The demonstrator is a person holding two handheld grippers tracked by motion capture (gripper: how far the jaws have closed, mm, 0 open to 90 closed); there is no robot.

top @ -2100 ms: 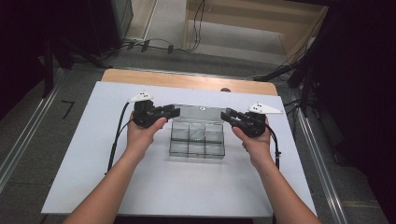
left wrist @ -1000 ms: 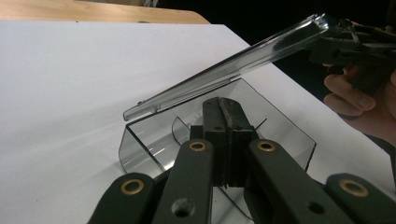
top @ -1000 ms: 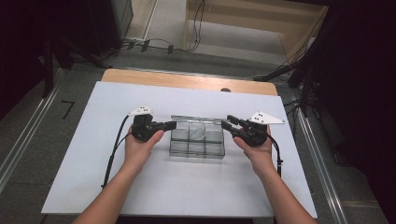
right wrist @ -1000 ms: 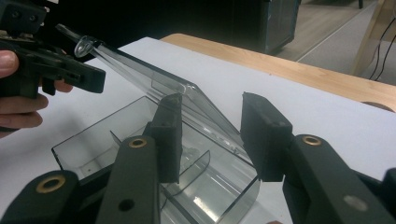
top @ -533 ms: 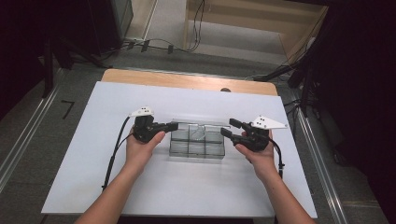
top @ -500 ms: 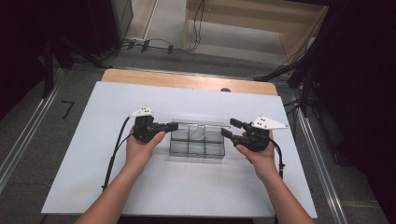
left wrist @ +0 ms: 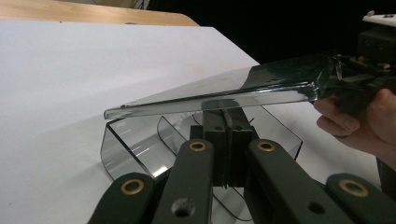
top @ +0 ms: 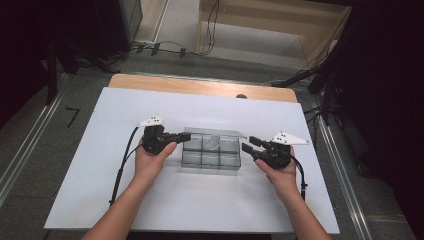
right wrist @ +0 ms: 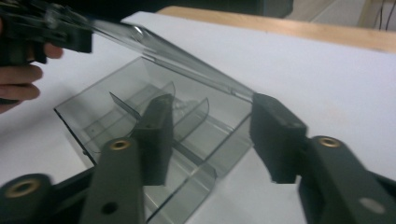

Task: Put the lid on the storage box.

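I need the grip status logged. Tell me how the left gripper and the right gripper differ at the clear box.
The left gripper is shut on the lid; the right gripper stands open, its jaws having just been closing with the box's end between them. The left gripper holds the lid tilted up; the right gripper holds nothing. Both point inward at the clear box.

Compartment box (top: 211, 152) sits mid-bench (top: 100, 190); lid (top: 215, 133) tilted above it. Left claw (top: 186, 136) at its left end, right claw (top: 248, 145) just right.
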